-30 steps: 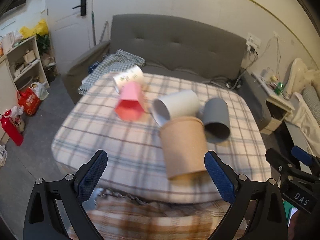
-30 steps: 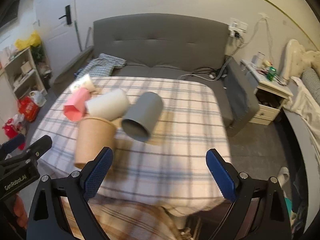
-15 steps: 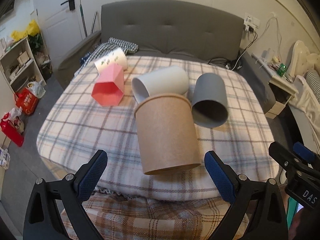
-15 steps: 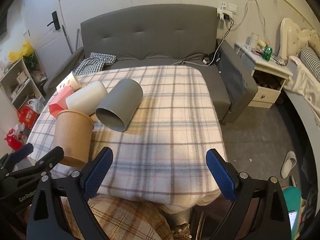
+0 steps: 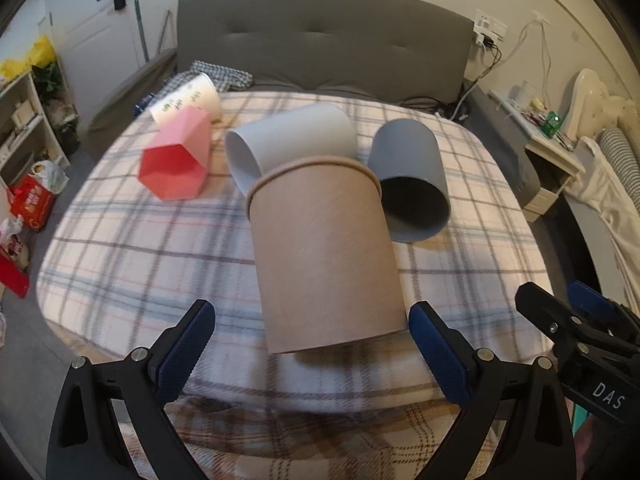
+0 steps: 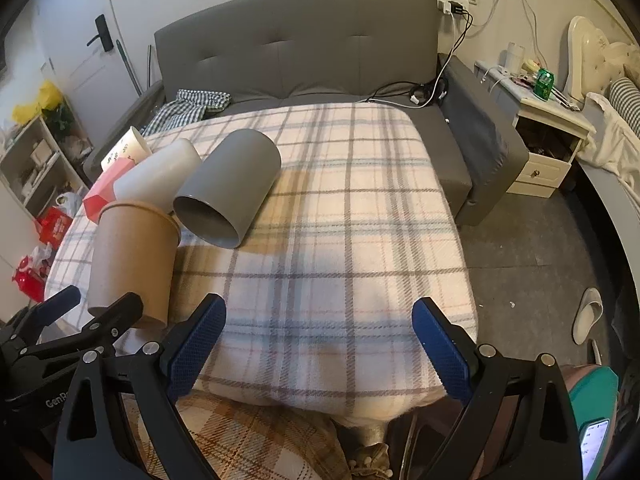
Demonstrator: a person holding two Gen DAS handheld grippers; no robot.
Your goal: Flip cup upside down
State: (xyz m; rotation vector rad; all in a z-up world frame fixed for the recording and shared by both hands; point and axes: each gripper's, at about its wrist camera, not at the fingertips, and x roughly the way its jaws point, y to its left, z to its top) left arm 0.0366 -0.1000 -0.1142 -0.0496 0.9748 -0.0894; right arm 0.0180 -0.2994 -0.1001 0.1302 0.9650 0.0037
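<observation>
A brown paper cup (image 5: pixel 324 252) stands upright near the front edge of the plaid-covered table (image 5: pixel 120 248), rim up; it also shows in the right wrist view (image 6: pixel 132 264). My left gripper (image 5: pixel 312 356) is open, its fingers either side of the cup's base without touching. Behind it lie a white cup (image 5: pixel 292 140), a grey cup (image 5: pixel 408 184), a pink hexagonal cup (image 5: pixel 176 164) and a printed paper cup (image 5: pixel 188 100), all on their sides. My right gripper (image 6: pixel 320 352) is open and empty over the table's front right part.
A grey sofa (image 6: pixel 304 56) stands behind the table. A nightstand (image 6: pixel 548 136) with small items is at the right, shelves (image 5: pixel 24 128) and red bags at the left. A plaid blanket (image 6: pixel 248 440) lies below the grippers.
My left gripper has moved forward to the brown cup, which now sits between its fingers. The right gripper has drifted slightly closer to the table. The cups have not moved.
</observation>
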